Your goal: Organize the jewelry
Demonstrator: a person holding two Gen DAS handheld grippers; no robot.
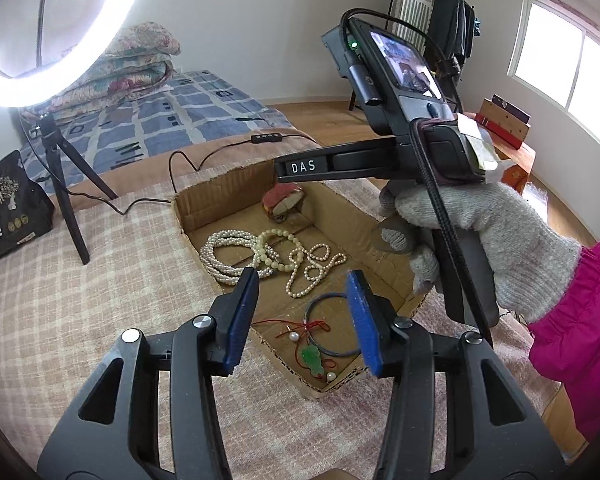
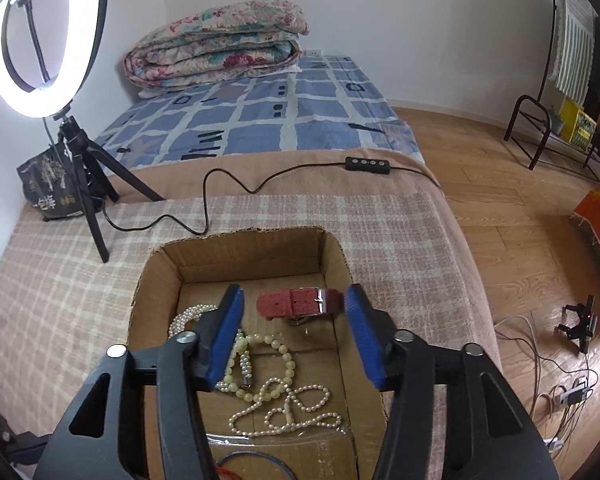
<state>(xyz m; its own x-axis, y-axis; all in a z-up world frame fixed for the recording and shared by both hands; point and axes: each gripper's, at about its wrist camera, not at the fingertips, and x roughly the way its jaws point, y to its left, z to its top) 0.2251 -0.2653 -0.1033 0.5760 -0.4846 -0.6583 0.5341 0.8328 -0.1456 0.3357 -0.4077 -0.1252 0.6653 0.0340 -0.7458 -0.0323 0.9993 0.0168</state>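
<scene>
An open cardboard box [image 1: 220, 196] lies on the checked blanket and holds the jewelry. Inside are a coiled pearl necklace [image 1: 224, 252], a pale bead bracelet [image 1: 278, 248], a loose pearl strand [image 1: 312, 268], a thin blue bangle [image 1: 307, 312], a green pendant on red cord [image 1: 312, 360] and a red-strapped watch [image 1: 282, 202]. My left gripper [image 1: 305, 280] hovers open over the box's near half, nothing between its blue pads. My right gripper [image 2: 294, 290] is open above the far half, the red watch strap [image 2: 296, 302] beyond its tips. A gloved hand [image 1: 480, 232] carries it.
A lit ring light on a tripod [image 2: 40, 40] stands at the back left, its cable and controller [image 2: 366, 164] trailing across the blanket behind the box. A black snack bag [image 2: 50, 184] sits by the tripod. The bed edge drops to wooden floor on the right.
</scene>
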